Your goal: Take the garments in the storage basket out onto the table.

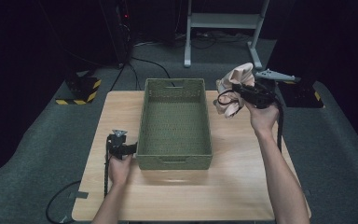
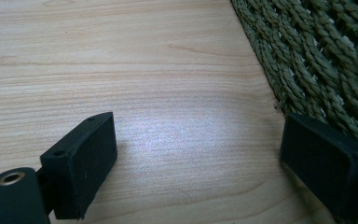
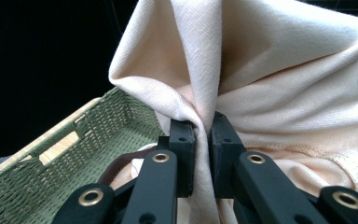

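A pale peach cloth [image 1: 235, 86] hangs bunched in the air just right of the green woven basket [image 1: 174, 156], near its far right corner. My right gripper [image 1: 237, 91] is shut on a fold of that cloth [image 3: 261, 84], whose fabric is pinched between the two black pads [image 3: 182, 154]. A dark brown strap or loop [image 3: 121, 169] hangs below the cloth. My left gripper [image 1: 120, 148] rests on the table at the basket's near left side, open, with bare wood between its jaws [image 2: 196, 154]. The basket wall [image 2: 317, 65] stands right beside its right-hand pad [image 2: 326, 168].
The basket sits in the middle of a light wooden table [image 1: 242, 186] and holds nothing I can see. Grey carpet surrounds the table. A white metal frame [image 1: 223, 21] and black-and-yellow striped stands [image 1: 81, 91] are beyond the far edge.
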`<state>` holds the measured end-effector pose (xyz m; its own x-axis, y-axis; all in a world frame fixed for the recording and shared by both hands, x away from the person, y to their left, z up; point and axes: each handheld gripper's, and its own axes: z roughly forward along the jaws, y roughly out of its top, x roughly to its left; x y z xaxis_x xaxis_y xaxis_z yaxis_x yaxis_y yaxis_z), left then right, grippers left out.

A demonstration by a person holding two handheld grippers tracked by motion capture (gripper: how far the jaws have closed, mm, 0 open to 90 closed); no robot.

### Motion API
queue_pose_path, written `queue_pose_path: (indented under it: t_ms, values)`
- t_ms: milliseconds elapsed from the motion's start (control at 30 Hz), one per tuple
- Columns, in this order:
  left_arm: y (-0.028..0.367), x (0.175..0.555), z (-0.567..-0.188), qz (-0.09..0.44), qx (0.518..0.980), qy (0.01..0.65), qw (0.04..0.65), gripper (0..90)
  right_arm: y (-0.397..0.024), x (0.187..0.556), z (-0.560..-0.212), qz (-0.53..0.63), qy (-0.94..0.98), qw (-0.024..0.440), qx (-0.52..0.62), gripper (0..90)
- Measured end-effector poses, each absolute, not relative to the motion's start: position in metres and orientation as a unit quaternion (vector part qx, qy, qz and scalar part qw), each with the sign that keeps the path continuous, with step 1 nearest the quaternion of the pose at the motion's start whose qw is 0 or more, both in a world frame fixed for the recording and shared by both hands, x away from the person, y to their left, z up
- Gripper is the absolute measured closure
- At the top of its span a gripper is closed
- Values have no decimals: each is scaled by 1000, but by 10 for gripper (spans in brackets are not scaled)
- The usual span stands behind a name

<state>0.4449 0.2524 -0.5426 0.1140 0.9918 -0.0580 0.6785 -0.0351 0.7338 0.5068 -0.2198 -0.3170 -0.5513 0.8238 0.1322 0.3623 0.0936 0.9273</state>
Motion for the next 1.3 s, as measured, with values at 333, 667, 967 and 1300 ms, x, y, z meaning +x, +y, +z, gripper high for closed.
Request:
queue_pose_path:
  t_ms: [333, 667, 967, 1300]
  values:
    - [252, 445, -543, 247, 676, 618, 317, 114, -229, 505, -324, 524, 703, 221, 428, 817]
    - [253, 445, -543, 247, 676, 617, 317, 114, -233, 504, -334, 517, 706, 220, 432, 816]
    - [253, 445, -543, 247, 676, 617, 317, 114, -232, 505, -343, 514, 708, 215, 434, 816]
    - [253, 445, -543, 247, 676, 617, 317, 114, -228, 506, -351, 511, 711, 211, 435, 815]
